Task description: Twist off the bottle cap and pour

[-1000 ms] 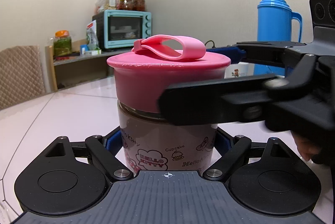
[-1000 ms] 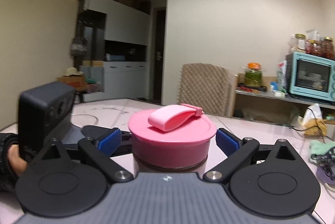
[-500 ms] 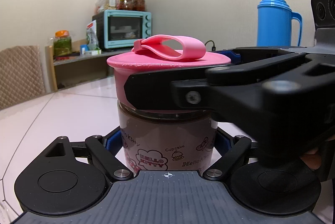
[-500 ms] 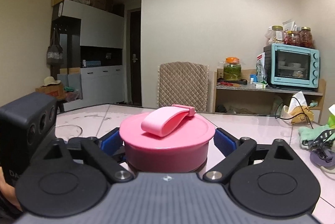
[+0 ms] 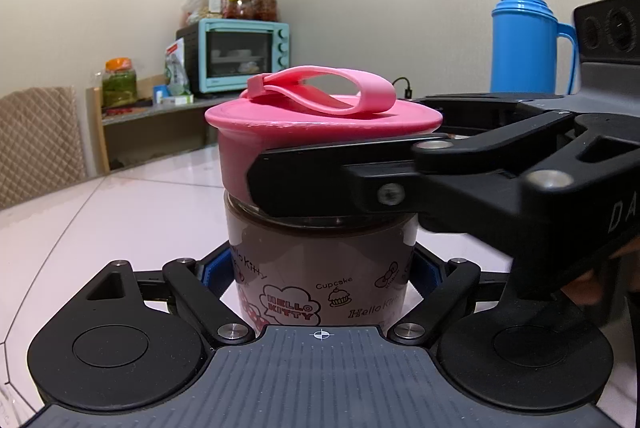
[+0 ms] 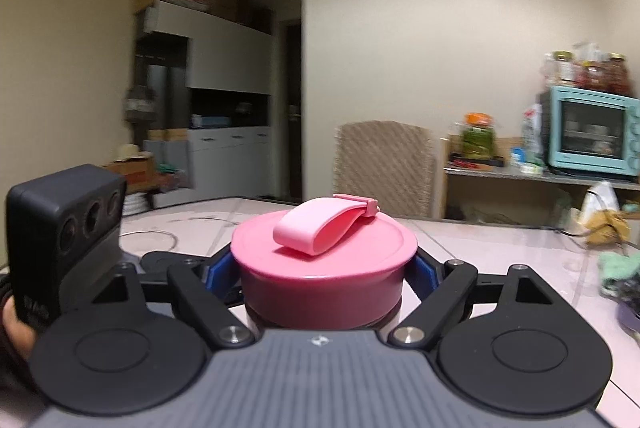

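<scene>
A squat glass bottle with cartoon print and dark contents stands upright on the pale table. Its wide pink cap carries a looped pink strap. My left gripper is shut on the bottle's body, blue pads against both sides. From the right, my right gripper reaches across and is shut on the pink cap, blue pads pressed to its rim. In the left wrist view one black finger of the right gripper crosses the cap's front. The bottle's base is hidden.
A blue thermos stands at the back right of the table. A teal toaster oven with jars on top sits on a shelf behind. A quilted chair stands by the table, and cloth items lie at its right.
My right gripper's jaws have closed from wide apart onto the pink cap, and it has swung round a little. The left gripper and bottle have stayed still.
</scene>
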`<control>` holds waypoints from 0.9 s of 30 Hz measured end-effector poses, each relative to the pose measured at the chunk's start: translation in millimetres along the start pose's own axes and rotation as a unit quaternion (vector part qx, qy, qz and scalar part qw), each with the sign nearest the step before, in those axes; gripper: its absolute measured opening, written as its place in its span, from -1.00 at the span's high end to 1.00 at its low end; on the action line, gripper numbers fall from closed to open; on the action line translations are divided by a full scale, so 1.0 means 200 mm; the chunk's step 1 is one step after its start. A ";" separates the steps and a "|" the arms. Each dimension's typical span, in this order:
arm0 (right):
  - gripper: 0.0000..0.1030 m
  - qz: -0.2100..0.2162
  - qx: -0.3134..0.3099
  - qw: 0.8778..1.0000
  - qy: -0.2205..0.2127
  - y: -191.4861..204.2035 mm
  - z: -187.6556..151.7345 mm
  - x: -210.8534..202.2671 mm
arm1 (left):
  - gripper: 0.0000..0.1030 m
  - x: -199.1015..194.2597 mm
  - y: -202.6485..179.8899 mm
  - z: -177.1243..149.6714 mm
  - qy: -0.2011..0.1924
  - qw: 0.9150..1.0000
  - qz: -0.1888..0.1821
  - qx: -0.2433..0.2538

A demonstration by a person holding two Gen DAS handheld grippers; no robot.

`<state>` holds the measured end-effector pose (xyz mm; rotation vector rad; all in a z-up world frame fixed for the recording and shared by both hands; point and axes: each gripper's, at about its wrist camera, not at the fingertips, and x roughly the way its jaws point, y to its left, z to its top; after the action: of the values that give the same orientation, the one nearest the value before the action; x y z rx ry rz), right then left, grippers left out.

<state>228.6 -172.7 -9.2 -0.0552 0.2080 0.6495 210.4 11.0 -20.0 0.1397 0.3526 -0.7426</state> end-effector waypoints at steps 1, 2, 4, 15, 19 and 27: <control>-0.65 0.015 -0.004 1.000 -0.001 -0.02 0.00 0.00 | -0.75 0.00 0.00 0.00 0.000 1.000 0.000 0.000; -0.65 0.029 -0.008 1.000 -0.001 -0.05 0.00 0.00 | -0.75 0.00 0.00 0.00 0.000 1.000 0.000 0.000; -0.65 0.056 -0.010 0.998 -0.001 -0.09 0.00 0.00 | -0.75 0.00 0.00 0.00 0.000 1.000 0.000 0.000; -0.65 0.175 -0.027 0.984 0.004 -0.27 0.04 0.03 | -0.75 -0.01 0.01 -0.01 0.000 1.000 0.000 0.000; -0.71 0.143 -0.012 0.990 0.010 -0.22 0.06 0.01 | -0.75 -0.01 0.01 -0.01 0.000 1.000 0.000 0.000; -0.82 0.032 0.011 0.999 0.026 -0.08 0.07 -0.07 | -0.75 -0.01 0.02 -0.01 0.000 1.000 0.000 -0.001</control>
<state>229.6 -192.2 6.4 -0.0445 0.2678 0.7092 210.9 15.6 -20.5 0.1385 0.3531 -0.7429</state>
